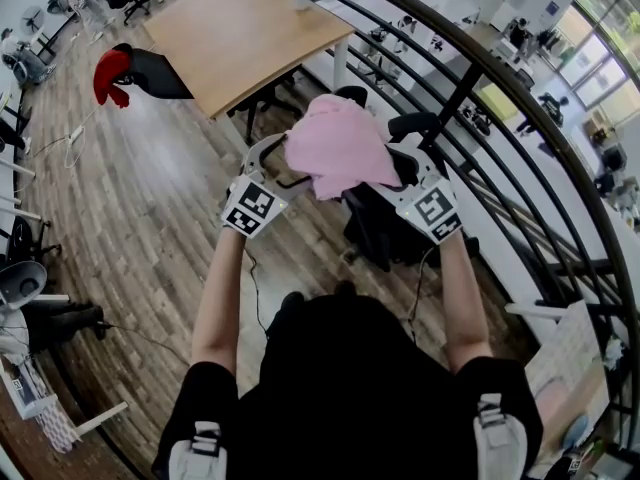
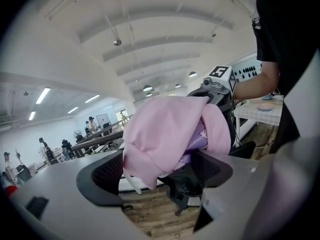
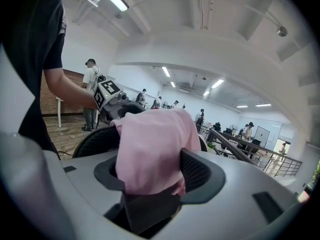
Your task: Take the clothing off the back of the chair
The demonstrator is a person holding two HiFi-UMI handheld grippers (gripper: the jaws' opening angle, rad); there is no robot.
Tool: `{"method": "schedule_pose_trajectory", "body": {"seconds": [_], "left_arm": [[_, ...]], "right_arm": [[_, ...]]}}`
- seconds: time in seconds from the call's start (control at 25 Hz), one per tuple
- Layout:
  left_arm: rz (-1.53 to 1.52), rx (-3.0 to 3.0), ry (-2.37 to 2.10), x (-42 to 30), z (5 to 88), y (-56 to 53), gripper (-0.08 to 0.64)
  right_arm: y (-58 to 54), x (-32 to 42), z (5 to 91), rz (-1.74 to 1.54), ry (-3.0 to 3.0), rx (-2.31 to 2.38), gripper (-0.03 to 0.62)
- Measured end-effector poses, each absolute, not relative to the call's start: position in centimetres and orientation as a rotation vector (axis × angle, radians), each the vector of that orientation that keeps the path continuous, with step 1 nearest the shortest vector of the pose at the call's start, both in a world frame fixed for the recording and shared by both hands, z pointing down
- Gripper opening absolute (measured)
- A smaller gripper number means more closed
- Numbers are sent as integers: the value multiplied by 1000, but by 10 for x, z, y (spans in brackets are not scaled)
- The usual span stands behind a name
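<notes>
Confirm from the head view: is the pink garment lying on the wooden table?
No, the pink garment is bunched over the black chair, well clear of the wooden table behind it.

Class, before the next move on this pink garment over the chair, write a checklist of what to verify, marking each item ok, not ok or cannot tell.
1. Right gripper clamped on the pink garment: ok, cloth fills the gap between its jaws.
2. Left gripper clamped: not ok, jaws wide apart, garment hangs loose between them.
3. Garment clear of the chair: cannot tell.
4. Open space above for lifting: ok.
5. Railing apart from garment: ok.
</notes>
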State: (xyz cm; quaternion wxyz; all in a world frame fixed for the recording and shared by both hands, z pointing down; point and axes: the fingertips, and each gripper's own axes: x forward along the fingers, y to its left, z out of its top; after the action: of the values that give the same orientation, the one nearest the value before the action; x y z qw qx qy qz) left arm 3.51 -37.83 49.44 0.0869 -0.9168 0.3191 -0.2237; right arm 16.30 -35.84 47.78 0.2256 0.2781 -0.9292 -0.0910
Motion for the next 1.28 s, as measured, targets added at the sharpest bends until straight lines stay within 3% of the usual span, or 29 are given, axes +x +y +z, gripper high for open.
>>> {"method": "schedule_pose_trajectory", "body": {"seconds": [0.48, 0.76, 1.28], "left_arm": [[-640, -2844, 826, 58, 492, -380, 332], [-605, -2899, 839, 55, 489, -380, 180], [-574, -2892, 862, 51, 483, -378, 114]], "right_arm": [[-357, 159, 481, -211, -2591, 769, 209], [-353, 152, 478, -266, -2593, 718, 153], [-354, 151, 474, -276, -2584, 767, 116]]}}
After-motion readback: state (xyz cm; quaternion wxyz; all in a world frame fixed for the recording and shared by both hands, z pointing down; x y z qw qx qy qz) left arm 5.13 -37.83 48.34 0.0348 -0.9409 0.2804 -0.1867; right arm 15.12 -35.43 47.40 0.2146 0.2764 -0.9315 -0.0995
